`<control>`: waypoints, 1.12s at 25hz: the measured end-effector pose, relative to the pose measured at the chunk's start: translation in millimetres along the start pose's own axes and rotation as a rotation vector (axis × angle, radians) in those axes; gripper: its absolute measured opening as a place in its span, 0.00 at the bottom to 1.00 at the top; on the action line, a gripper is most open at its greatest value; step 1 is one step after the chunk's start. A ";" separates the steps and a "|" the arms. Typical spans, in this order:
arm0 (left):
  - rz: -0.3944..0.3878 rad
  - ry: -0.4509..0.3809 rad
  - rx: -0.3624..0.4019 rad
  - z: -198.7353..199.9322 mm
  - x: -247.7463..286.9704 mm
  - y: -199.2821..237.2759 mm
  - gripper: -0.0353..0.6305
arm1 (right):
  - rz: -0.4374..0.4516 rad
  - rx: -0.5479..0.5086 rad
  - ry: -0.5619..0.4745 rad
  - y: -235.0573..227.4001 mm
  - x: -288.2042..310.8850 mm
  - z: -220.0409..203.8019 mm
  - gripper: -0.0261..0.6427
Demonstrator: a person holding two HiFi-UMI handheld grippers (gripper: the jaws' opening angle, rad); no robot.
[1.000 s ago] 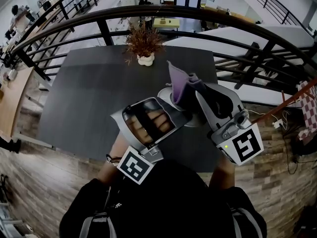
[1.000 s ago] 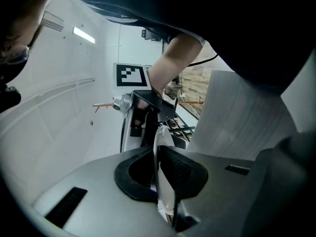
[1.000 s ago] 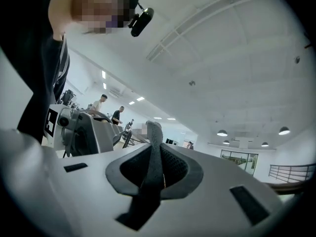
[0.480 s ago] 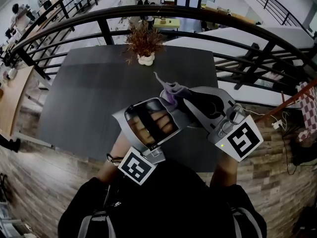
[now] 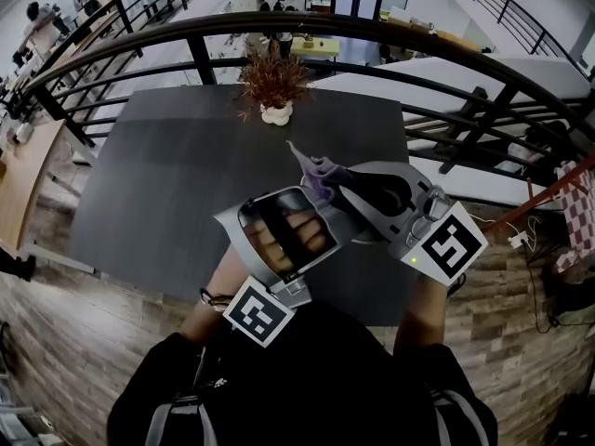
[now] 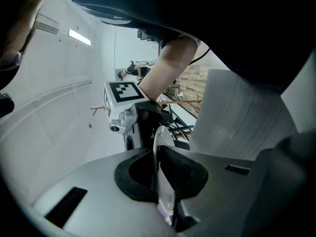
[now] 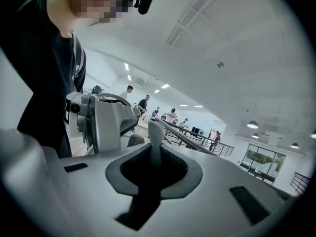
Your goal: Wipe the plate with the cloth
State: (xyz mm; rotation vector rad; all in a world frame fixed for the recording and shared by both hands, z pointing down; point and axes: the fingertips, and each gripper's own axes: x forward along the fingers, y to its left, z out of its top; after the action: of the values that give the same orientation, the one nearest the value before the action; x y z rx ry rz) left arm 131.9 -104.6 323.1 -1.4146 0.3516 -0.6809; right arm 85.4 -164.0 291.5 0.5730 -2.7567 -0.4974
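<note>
Lilac fabric, a soft crumpled wiping cloth (image 5: 314, 169), is bunched up where the two hand-held tools meet, over the near part of the dark grey rectangular table (image 5: 177, 184). The right gripper (image 7: 154, 168) has its jaws pinched tight on a fold of it, with a narrow strip standing up out of the black pads. The left gripper (image 6: 160, 174) is closed almost all the way on a thin white round plate (image 6: 158, 143). The plate is edge-on to that gripper's own camera, its rim rising past the jaw tips, and the right gripper sits just beyond it.

From above, the plate is all but hidden behind the cloth and the two grey shells. I cannot make out whether the cloth is actually pressed against it.

At the far edge of the table stands a spray of dried reddish-brown plant in a small white pot (image 5: 275, 111), well apart from the grippers. A black metal railing (image 5: 390, 28) curves behind it.
</note>
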 end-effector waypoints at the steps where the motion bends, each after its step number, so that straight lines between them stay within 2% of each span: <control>1: -0.001 -0.002 -0.001 -0.7 -0.5 -0.2 0.09 | 0.007 0.003 0.010 -1.0 2.5 -1.7 0.10; 9: -0.007 -0.010 -0.008 0.0 -1.5 -4.5 0.09 | 0.005 0.011 0.047 -9.3 13.0 -17.5 0.10; 28: 0.000 -0.013 -0.018 -3.4 -1.3 -1.1 0.09 | -0.117 0.124 0.051 -36.7 -6.6 -49.7 0.10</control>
State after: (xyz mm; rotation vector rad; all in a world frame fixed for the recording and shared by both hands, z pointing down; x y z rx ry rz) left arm 128.7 -106.4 323.4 -1.4355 0.3486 -0.6697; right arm 120.1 -206.4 320.8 0.7686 -2.7303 -0.3335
